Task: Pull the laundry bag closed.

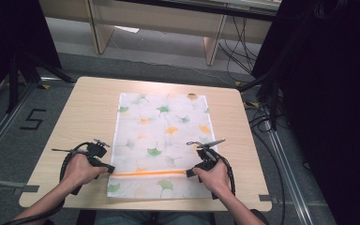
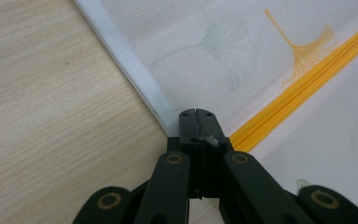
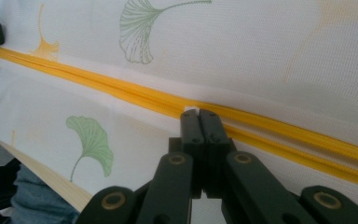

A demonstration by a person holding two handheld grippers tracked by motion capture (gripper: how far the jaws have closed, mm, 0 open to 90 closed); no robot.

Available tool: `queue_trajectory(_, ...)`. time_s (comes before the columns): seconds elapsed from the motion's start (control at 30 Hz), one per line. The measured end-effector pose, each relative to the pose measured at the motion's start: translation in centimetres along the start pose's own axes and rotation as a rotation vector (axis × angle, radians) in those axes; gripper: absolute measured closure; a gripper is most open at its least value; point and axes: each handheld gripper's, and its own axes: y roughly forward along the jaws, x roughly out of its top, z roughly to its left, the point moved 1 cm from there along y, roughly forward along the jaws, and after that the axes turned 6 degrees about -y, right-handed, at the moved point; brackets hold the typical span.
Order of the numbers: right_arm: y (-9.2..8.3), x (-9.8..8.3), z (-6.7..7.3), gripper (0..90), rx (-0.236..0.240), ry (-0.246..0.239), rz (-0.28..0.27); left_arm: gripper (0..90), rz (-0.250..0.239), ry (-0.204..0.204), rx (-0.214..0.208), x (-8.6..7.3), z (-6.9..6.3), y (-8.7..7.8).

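A white cloth cover (image 1: 161, 136) printed with green and orange ginkgo leaves lies flat on the wooden table (image 1: 84, 117). An orange zipper (image 1: 147, 173) crosses it near the front edge. My left gripper (image 1: 108, 168) is at the zipper's left end, its jaws shut on the cover's hem (image 2: 140, 79), right beside the zipper (image 2: 303, 86). My right gripper (image 1: 188, 172) is at the zipper's right end. In the right gripper view its jaws (image 3: 199, 112) are shut on the zipper (image 3: 98, 81), with a small white tab at their tips. Behind them the zipper splits into two strips.
The table's front edge (image 3: 51, 179) runs just below the cover, with the person's jeans (image 3: 37, 205) under it. Bare wood (image 2: 51, 116) lies left of the cover. Desk legs (image 1: 98, 33) stand behind the table, and cables (image 1: 262, 122) lie on the floor at its right.
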Motion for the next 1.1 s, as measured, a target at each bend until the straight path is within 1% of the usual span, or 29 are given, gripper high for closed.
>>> queue_trajectory(0.03,0.0,0.0,-0.1,90.0,0.006,-0.001,0.004,90.0,-0.028,-0.037,-0.006,0.0,-0.3,0.2)
queue_trajectory(0.07,0.0,0.0,-0.3,90.0,0.008,-0.04,-0.023,90.0,-0.024,-0.033,-0.005,0.0,-0.3,0.2)
queue_trajectory(0.1,-0.2,-0.1,-0.1,90.0,0.013,0.015,-0.004,90.0,-0.028,-0.033,-0.004,0.0,-0.3,0.2)
queue_trajectory(0.17,-0.3,-0.2,-0.4,90.0,0.001,-0.001,-0.01,90.0,-0.026,-0.037,-0.005,0.0,-0.3,0.2)
queue_trajectory(0.2,-0.4,-0.2,-0.5,90.0,0.011,0.002,-0.01,90.0,-0.026,-0.038,-0.006,0.0,-0.3,0.2)
queue_trajectory(0.23,-0.3,-0.2,-0.6,90.0,0.017,-0.008,-0.015,90.0,-0.022,-0.032,-0.004,0.0,-0.2,0.2)
queue_trajectory(0.27,-0.2,-0.3,-0.7,90.0,0.007,-0.013,-0.031,90.0,-0.019,-0.025,-0.003,0.0,-0.2,0.1)
queue_trajectory(0.3,-0.2,-0.3,-0.8,90.0,0.013,-0.026,-0.023,90.0,-0.018,-0.028,-0.004,0.0,-0.2,0.1)
queue_trajectory(0.33,-0.2,-0.3,-0.8,90.0,0.011,-0.027,-0.024,90.0,-0.021,-0.032,-0.005,0.0,-0.2,0.1)
queue_trajectory(0.37,-0.2,-0.3,-0.8,90.0,0.013,-0.026,-0.023,90.0,-0.008,-0.011,0.0,0.0,-0.1,0.1)
queue_trajectory(0.4,-0.3,-0.3,-0.7,90.0,0.003,-0.022,-0.028,90.0,0.0,0.0,0.001,0.0,0.0,0.0)
queue_trajectory(0.43,-0.5,-0.3,-0.6,90.0,-0.012,0.012,-0.005,90.0,0.0,0.0,0.001,0.0,0.0,0.0)
queue_trajectory(0.47,-0.5,-0.3,-0.8,90.0,-0.009,0.003,-0.011,90.0,-0.026,-0.036,-0.006,0.0,-0.3,0.2)
queue_trajectory(0.53,-0.6,-0.4,-0.9,90.0,-0.003,0.02,0.002,90.0,0.001,-0.017,-0.003,0.0,-0.1,0.0)
queue_trajectory(0.57,-0.5,-0.4,-1.1,90.0,0.007,-0.022,-0.024,90.0,-0.009,-0.029,-0.005,0.0,-0.2,0.1)
queue_trajectory(0.6,-0.7,-0.5,-0.7,90.0,0.014,0.053,0.018,90.0,-0.024,-0.044,-0.007,0.0,-0.3,0.2)
queue_trajectory(0.7,-0.8,-0.6,-0.8,90.0,0.004,0.059,0.006,90.0,-0.016,-0.036,-0.005,0.0,-0.3,0.1)
queue_trajectory(0.73,-0.8,-0.6,-0.9,90.0,0.001,0.051,0.011,90.0,-0.01,-0.032,-0.005,0.0,-0.2,0.1)
queue_trajectory(0.77,-0.9,-0.6,-0.9,90.0,0.009,0.054,0.013,90.0,-0.019,-0.046,-0.006,0.0,-0.3,0.2)
queue_trajectory(0.8,-0.9,-0.6,-0.9,90.0,0.009,0.054,0.013,90.0,-0.019,-0.046,-0.006,0.0,-0.3,0.2)
queue_trajectory(0.83,-0.9,-0.7,-1.1,90.0,0.014,0.057,0.017,90.0,-0.019,-0.039,-0.005,0.0,-0.3,0.1)
queue_trajectory(0.87,-1.0,-0.7,-1.1,90.0,0.005,0.057,0.012,90.0,-0.004,-0.012,0.0,0.0,-0.1,0.0)
queue_trajectory(0.9,-1.0,-0.7,-1.2,90.0,0.0,0.061,0.005,90.0,0.001,-0.001,0.0,0.0,0.0,0.0)
queue_trajectory(0.93,-1.1,-0.8,-1.3,90.0,-0.001,0.06,0.003,90.0,0.001,-0.004,0.0,0.0,0.0,0.0)
queue_trajectory(0.97,-1.1,-0.8,-1.4,90.0,0.0,0.064,0.006,90.0,-0.023,-0.043,-0.006,0.0,-0.3,0.2)
queue_trajectory(1.0,-1.2,-0.9,-1.4,90.0,0.011,0.077,0.012,90.0,-0.021,-0.053,-0.008,0.0,-0.4,0.2)
queue_trajectory(1.03,-1.1,-1.0,-1.8,90.0,0.001,0.028,-0.018,90.0,0.002,-0.028,-0.005,0.0,-0.2,0.0)
queue_trajectory(1.07,-1.0,-1.0,-2.1,90.0,-0.014,0.015,-0.031,90.0,0.002,-0.028,-0.005,0.0,-0.2,0.0)
queue_trajectory(1.1,-1.2,-1.1,-2.0,90.0,-0.01,0.044,-0.008,90.0,0.002,-0.001,0.001,0.0,0.0,0.0)
